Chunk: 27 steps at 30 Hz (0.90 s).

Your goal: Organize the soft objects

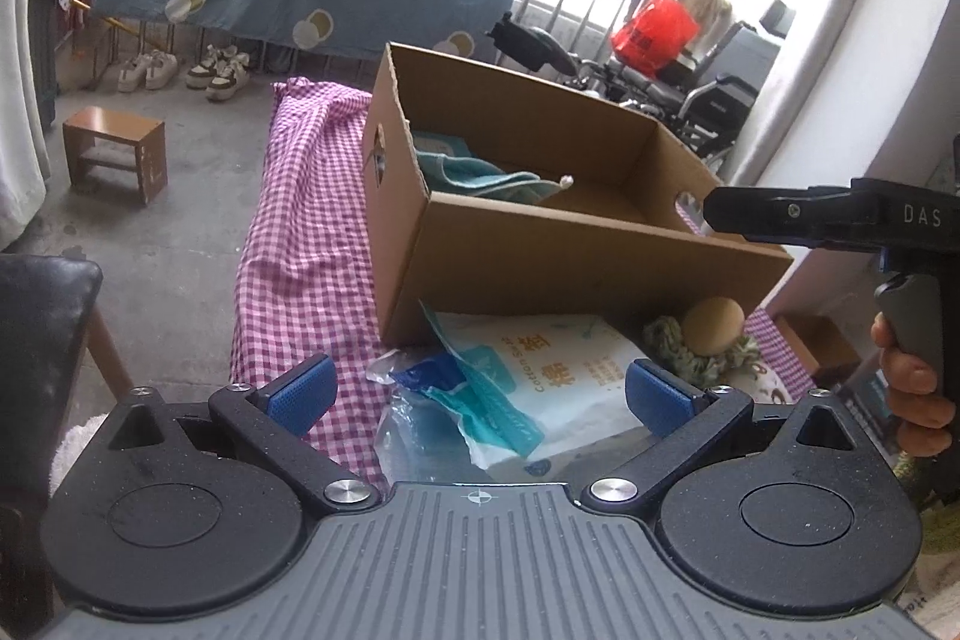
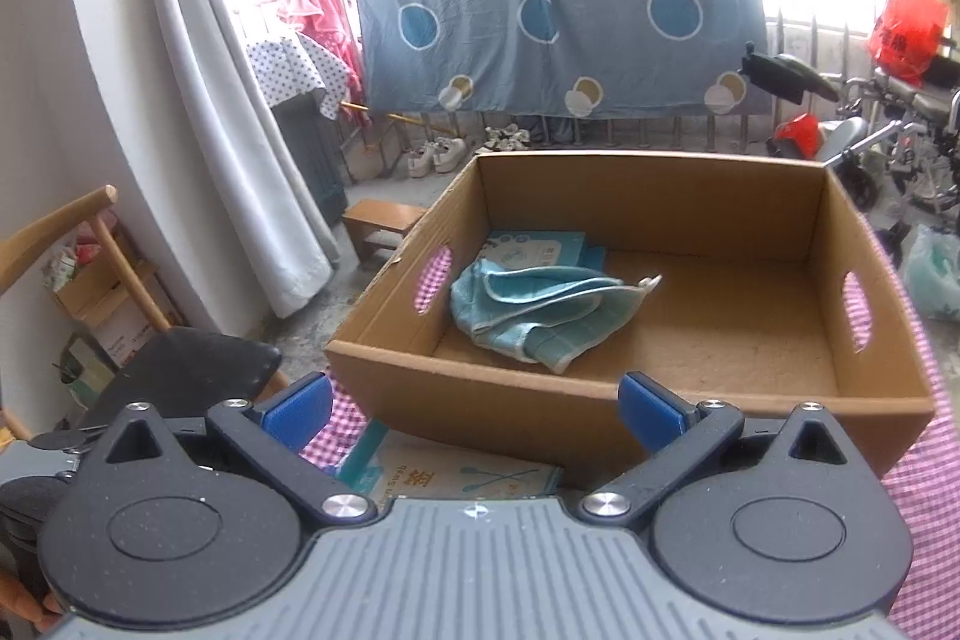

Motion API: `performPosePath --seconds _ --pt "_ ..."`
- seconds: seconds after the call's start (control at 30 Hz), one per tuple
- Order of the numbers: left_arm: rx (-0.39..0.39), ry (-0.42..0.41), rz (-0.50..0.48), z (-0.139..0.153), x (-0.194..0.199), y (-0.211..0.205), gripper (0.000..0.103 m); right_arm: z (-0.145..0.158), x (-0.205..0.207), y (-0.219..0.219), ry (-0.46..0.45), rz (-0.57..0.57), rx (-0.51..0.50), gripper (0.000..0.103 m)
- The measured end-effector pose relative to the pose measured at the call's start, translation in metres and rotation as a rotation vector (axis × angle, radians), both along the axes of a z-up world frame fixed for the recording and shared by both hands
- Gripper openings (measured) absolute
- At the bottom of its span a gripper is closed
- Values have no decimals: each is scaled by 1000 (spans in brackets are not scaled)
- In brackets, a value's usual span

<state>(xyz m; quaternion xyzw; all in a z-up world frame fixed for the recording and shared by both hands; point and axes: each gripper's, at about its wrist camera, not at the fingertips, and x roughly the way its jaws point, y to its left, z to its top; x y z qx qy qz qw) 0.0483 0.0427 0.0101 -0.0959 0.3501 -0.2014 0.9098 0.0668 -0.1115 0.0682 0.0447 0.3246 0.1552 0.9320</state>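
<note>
Your left gripper (image 1: 477, 391) stands wide open with nothing between its ribbed blue pads (image 1: 300, 394). Just ahead of it lies a glossy, crinkled cotton-swab packet (image 1: 540, 370) on the checked cloth of the desk (image 1: 288, 232); ahead and right sit a knitted green piece (image 1: 678, 346) and a smooth tan ball (image 1: 713, 325), possibly foam. Beyond them rises the plain corrugated wall of the cardboard box (image 1: 540, 268).

Your right gripper (image 2: 474, 409) is likewise spread apart and empty, poised at the box's near rim. Ahead and slightly left inside, a soft teal towel (image 2: 528, 310) lies crumpled over a flat packet (image 2: 534, 244); the floor ahead and right is bare.
</note>
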Motion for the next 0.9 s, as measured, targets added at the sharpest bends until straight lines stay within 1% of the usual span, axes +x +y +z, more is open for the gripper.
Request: performPosePath --seconds 0.13,0.23,0.33,0.4,0.43,0.57,0.67,0.8,0.9 --pt "48 34 -58 -7 6 -15 103 -15 -3 -6 36 6 87 103" --pt "32 61 -82 -12 12 -21 103 -29 -1 -8 91 11 137 101" --pt "16 78 -100 -13 17 -26 102 -42 2 -9 131 7 149 93" --pt "10 81 -117 -14 20 -31 102 -50 5 -11 168 8 162 85" --pt "10 87 -126 -15 22 -33 101 -54 7 -11 189 7 172 78" --pt "19 124 -155 -20 30 -41 99 -67 15 -14 261 -5 196 68" --pt "30 149 -176 -24 35 -46 98 -75 21 -16 300 -14 205 66" --pt "51 158 -187 -26 39 -52 98 -82 28 -17 337 -15 213 65" --pt "36 172 -194 -26 43 -53 98 -86 31 -16 363 2 224 65"
